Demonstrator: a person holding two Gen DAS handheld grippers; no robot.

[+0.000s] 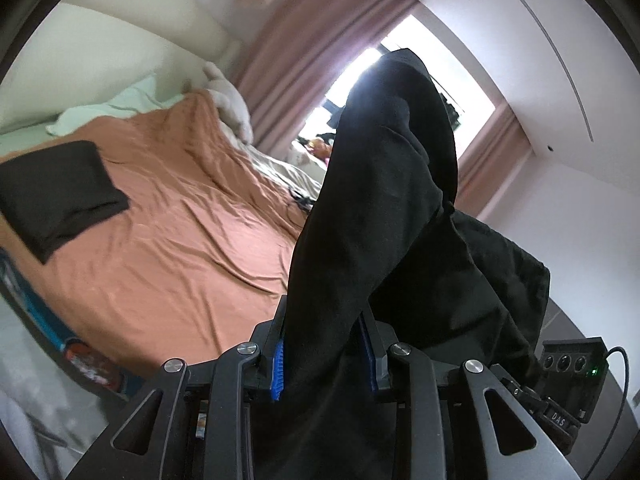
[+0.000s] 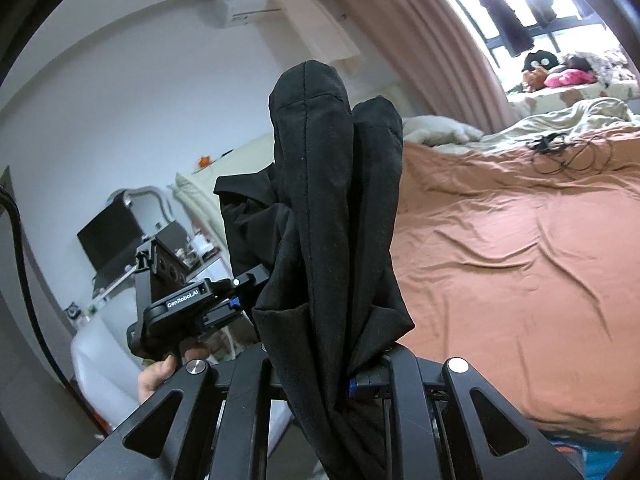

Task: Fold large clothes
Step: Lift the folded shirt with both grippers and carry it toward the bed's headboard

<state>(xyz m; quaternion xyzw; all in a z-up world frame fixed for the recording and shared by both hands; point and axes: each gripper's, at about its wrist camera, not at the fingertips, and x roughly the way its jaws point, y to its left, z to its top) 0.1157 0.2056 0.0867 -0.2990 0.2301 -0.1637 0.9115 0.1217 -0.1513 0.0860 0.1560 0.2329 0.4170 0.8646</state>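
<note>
left wrist view: left gripper (image 1: 324, 356) clamps a black garment (image 1: 384, 184) held up beside the bed (image 1: 168, 240); right gripper (image 2: 348, 376) pinches another bunched fold of it, also above the bed.

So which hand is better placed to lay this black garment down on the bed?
Probably left. Both the left gripper and right gripper are clamped on the black garment, but the left view shows open orange sheet right beside it.

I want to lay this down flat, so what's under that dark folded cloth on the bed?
The folded cloth lies on the orange sheet. Whatever is beneath the cloth itself is covered.
</note>
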